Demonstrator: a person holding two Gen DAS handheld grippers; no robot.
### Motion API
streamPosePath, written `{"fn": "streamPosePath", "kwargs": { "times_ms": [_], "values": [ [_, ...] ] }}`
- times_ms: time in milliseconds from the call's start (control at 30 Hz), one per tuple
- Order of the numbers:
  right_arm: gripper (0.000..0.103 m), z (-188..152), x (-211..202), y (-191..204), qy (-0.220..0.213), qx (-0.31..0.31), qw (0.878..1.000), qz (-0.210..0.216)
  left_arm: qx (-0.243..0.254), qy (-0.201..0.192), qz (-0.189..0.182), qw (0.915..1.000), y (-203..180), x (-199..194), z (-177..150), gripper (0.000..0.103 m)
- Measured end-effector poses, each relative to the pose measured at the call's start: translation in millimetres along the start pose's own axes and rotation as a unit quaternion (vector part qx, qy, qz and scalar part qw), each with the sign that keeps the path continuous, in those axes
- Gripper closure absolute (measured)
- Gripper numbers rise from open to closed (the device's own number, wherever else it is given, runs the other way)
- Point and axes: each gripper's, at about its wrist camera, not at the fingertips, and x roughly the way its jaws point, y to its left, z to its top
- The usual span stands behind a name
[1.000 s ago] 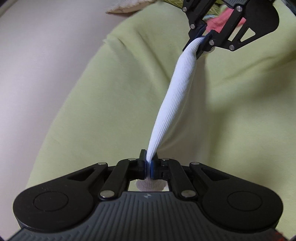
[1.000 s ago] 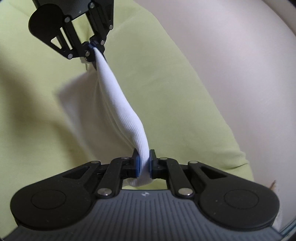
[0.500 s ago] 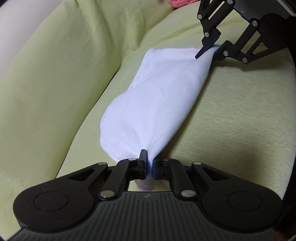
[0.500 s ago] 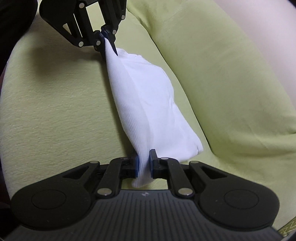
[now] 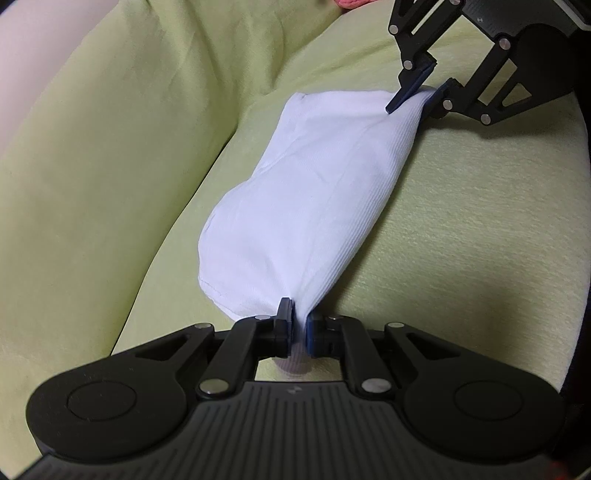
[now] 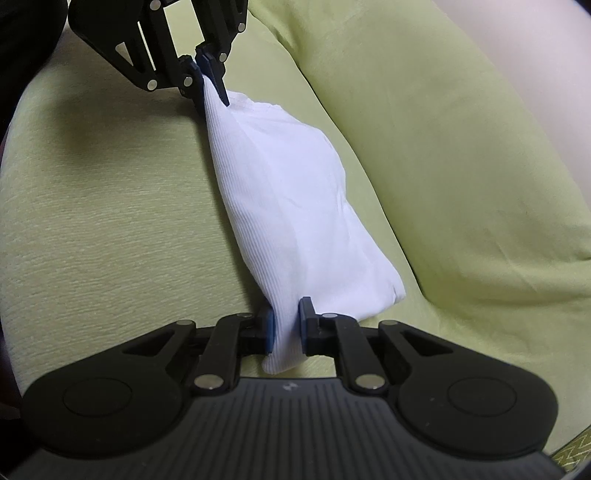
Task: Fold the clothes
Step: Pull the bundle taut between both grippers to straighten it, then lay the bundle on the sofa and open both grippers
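A white ribbed garment (image 5: 314, 192) lies folded on a light green sofa seat (image 5: 461, 236). My left gripper (image 5: 298, 325) is shut on its near corner. My right gripper (image 5: 419, 94) is at the far corner, jaws slightly parted with the cloth between them. In the right wrist view the garment (image 6: 291, 199) runs from my right gripper (image 6: 286, 325), whose pads sit a little apart around the cloth, to the left gripper (image 6: 207, 79), shut on the far corner.
The green back cushion (image 5: 122, 122) rises along the garment's far side; it also shows in the right wrist view (image 6: 461, 140). A pink cloth (image 5: 351, 3) peeks at the top edge. A pale wall (image 6: 535, 55) lies beyond the sofa.
The garment was held stretched in the air between both grippers; it has been lowered and now rests spread on the seat. The right gripper's jaws have parted slightly.
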Motion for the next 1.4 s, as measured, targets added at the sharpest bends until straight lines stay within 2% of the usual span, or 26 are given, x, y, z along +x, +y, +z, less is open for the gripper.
{"fn": "streamPosePath", "kwargs": {
  "times_ms": [233, 300, 333, 467, 733, 900, 1100, 1400],
  "values": [
    [0.091, 0, -7, 2, 0.005, -0.002, 1.0, 0.001, -0.003, 0.002, 0.0, 1.0, -3, -20, -11, 0.089],
    [0.09, 0, -8, 3, 0.006, -0.001, 1.0, 0.001, -0.007, 0.003, 0.002, 1.0, -8, -35, -25, 0.085],
    [0.089, 0, -10, 3, 0.006, 0.001, 1.0, 0.002, -0.01, 0.004, 0.002, 0.9999, -9, -39, -28, 0.08],
    [0.081, 1, -15, 3, 0.006, 0.014, 1.0, 0.004, -0.026, 0.011, -0.001, 0.9996, -6, -50, -31, 0.07],
    [0.079, 1, -21, 4, 0.012, 0.035, 0.999, 0.008, -0.03, 0.016, -0.003, 0.9994, -6, -63, -32, 0.069],
    [0.076, 0, -24, 5, 0.016, 0.044, 0.999, 0.008, -0.035, 0.016, 0.002, 0.9993, -9, -70, -34, 0.063],
    [0.076, 0, -24, 6, 0.02, 0.047, 0.999, 0.01, -0.034, 0.014, 0.014, 0.9992, -11, -67, -35, 0.054],
    [0.076, 1, -24, 4, 0.022, 0.062, 0.998, 0.014, -0.042, 0.018, 0.015, 0.9988, -10, -54, -39, 0.051]
  ]
}}
